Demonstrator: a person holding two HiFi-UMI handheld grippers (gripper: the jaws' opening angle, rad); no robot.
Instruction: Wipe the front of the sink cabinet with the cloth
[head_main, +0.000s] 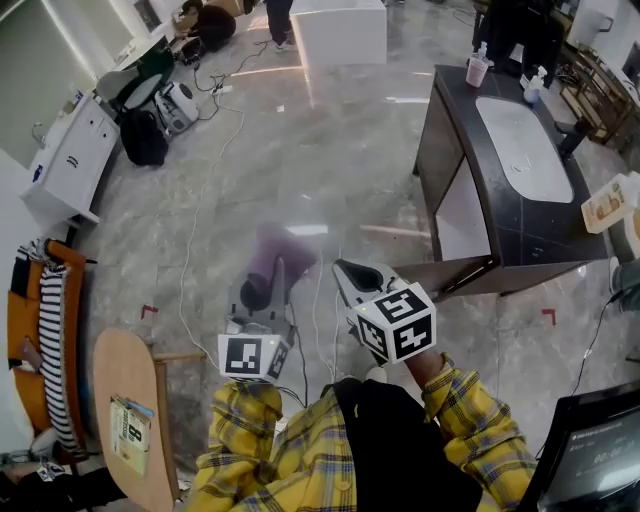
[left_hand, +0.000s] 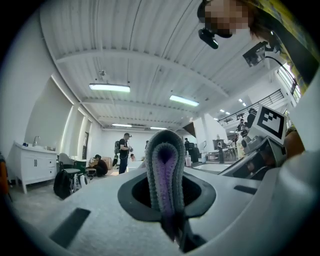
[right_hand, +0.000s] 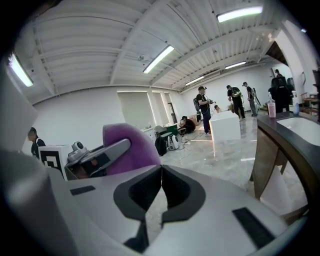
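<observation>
In the head view both grippers are held out over the marble floor, well short of the dark sink cabinet (head_main: 455, 165) with its white basin at the right. My left gripper (head_main: 264, 294) is shut on a purple cloth (head_main: 276, 258). In the left gripper view the cloth (left_hand: 165, 170) stands folded between the jaws, grey outside and purple inside. My right gripper (head_main: 347, 270) is next to it, its jaws shut with nothing between them (right_hand: 160, 187). The right gripper view has the cloth (right_hand: 131, 145) at its left and the cabinet (right_hand: 280, 150) at its right.
A white cabinet (head_main: 70, 165) and bags stand at the far left. Cables (head_main: 200, 200) run over the floor. A round wooden table (head_main: 130, 400) and an orange chair (head_main: 40, 340) are at the lower left. A white block (head_main: 340, 30) and people are at the back.
</observation>
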